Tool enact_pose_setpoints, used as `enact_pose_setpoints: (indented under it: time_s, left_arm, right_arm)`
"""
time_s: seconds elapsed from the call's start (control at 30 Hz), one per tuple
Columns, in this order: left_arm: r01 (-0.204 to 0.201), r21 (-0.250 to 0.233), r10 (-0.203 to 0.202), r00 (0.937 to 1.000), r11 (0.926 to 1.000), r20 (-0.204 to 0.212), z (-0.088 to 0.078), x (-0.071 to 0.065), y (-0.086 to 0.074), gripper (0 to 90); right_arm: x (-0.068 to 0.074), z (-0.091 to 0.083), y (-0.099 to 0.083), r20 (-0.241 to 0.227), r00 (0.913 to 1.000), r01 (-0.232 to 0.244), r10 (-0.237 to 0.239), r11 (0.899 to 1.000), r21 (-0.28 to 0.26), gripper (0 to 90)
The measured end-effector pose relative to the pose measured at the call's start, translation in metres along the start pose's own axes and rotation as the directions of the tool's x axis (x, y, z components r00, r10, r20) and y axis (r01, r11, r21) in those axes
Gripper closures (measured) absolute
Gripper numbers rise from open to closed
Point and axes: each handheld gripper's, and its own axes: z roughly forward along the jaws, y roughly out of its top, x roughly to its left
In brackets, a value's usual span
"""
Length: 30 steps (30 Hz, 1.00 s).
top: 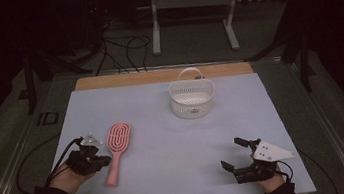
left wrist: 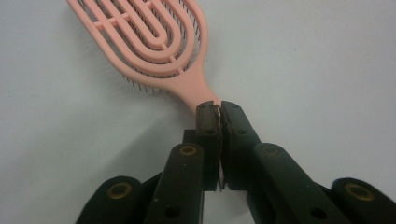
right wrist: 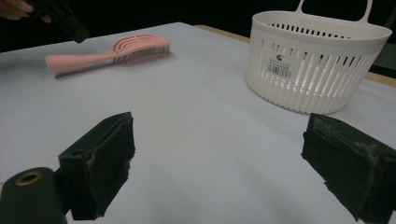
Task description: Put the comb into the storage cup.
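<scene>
A pink vented hairbrush (top: 116, 152) lies flat on the pale blue mat, head pointing away from the person. My left gripper (top: 102, 160) is at the left side of its handle. In the left gripper view the jaws are pressed together with nothing visible between them, and my left gripper (left wrist: 219, 111) has its tips over the handle where it leaves the brush (left wrist: 154, 42) head; the handle runs on beneath them. My right gripper (top: 233, 153) rests near the front right of the mat, open and empty. The right gripper (right wrist: 219, 158) faces the brush (right wrist: 107, 55) and the basket.
A white slatted basket (top: 192, 103) with a loop handle stands upright at the mat's far middle, and the basket (right wrist: 317, 65) is close ahead in the right gripper view. The mat (top: 166, 148) covers a wooden table (top: 122, 79). Cables and a metal stand lie beyond.
</scene>
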Motion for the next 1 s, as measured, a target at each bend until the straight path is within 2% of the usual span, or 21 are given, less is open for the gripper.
enact_pose_setpoints:
  time_s: [0.07,0.2,0.23,0.33,0.37,0.43,0.5,0.63,0.67,0.73,0.77,0.83,0.87,0.9,0.93,1.0]
  left_arm:
    - [0.015,0.003,-0.015,0.9999,0.9999,-0.004,-0.001,-0.001,0.001,80.7]
    - [0.041,0.010,-0.041,0.9988,0.9991,-0.027,-0.001,-0.004,0.005,76.4]
    - [0.048,0.013,-0.047,0.9985,0.9988,-0.029,-0.001,-0.005,0.005,70.7]
    - [0.066,0.031,-0.065,0.9973,0.9973,-0.033,0.001,-0.006,0.008,61.3]
    - [0.074,0.037,-0.073,0.9967,0.9965,-0.035,0.001,-0.007,0.009,61.3]
    - [0.081,0.050,-0.079,0.9961,0.9955,-0.040,0.002,-0.009,0.010,54.2]
    - [0.081,0.059,-0.078,0.9960,0.9950,-0.044,0.003,-0.010,0.013,51.7]
    - [0.086,0.074,-0.082,0.9951,0.9935,-0.055,0.004,-0.014,0.017,36.8]
    - [0.087,0.081,-0.083,0.9949,0.9929,-0.057,0.004,-0.015,0.018,36.8]
    - [0.106,0.110,-0.099,0.9927,0.9883,-0.068,0.006,-0.016,0.020,25.7]
    - [0.113,0.118,-0.105,0.9919,0.9866,-0.071,0.007,-0.017,0.021,14.5]
    - [0.124,0.122,-0.116,0.9906,0.9848,-0.073,0.008,-0.018,0.022,10.9]
    - [0.143,0.132,-0.135,0.9884,0.9808,-0.068,0.009,-0.018,0.024,3.8]
    - [0.147,0.141,-0.140,0.9882,0.9790,-0.063,0.010,-0.018,0.025,3.8]
    - [0.172,0.142,-0.163,0.9841,0.9748,-0.070,0.012,-0.017,0.027,0.2]
    - [0.172,0.153,-0.162,0.9840,0.9732,-0.073,0.012,-0.017,0.028,0.1]
  right_arm:
    - [0.000,0.000,0.000,-0.003,1.0000,0.000,0.000,1.000,0.001,9.1]
    - [0.001,0.000,0.000,-0.001,1.0000,-0.001,0.001,1.000,-0.001,9.1]
    - [0.000,0.000,0.000,-0.002,1.0000,-0.005,0.005,1.000,0.002,9.1]
    - [0.001,0.000,0.000,-0.003,1.0000,-0.001,0.001,1.000,-0.001,9.1]
    - [0.001,0.000,0.000,-0.003,1.0000,-0.001,0.001,1.000,-0.001,9.1]
    - [0.000,0.001,-0.001,-0.003,1.0000,-0.003,0.003,1.000,0.004,9.1]
    - [0.001,0.001,0.000,-0.004,1.0000,-0.003,0.003,1.000,0.003,9.1]
    - [0.001,0.001,0.000,-0.003,1.0000,-0.001,0.001,1.000,0.005,9.1]
    - [0.001,0.001,0.000,-0.003,1.0000,-0.001,0.001,1.000,0.005,9.1]
    - [0.001,0.001,0.000,-0.005,1.0000,0.000,0.000,1.000,0.002,9.1]
    - [0.001,0.001,0.000,-0.004,1.0000,-0.004,0.004,1.000,0.003,9.1]
    - [0.001,0.001,-0.001,-0.003,1.0000,-0.006,0.006,1.000,0.005,9.1]
    - [0.001,0.001,0.000,-0.003,1.0000,0.000,0.000,1.000,0.004,9.1]
    - [0.001,0.001,0.000,-0.003,1.0000,0.000,0.000,1.000,0.004,9.1]
    - [0.001,0.001,0.000,-0.003,1.0000,-0.002,0.002,1.000,0.002,9.1]
    - [0.001,0.001,-0.001,0.000,1.0000,-0.004,0.004,1.000,0.009,9.1]
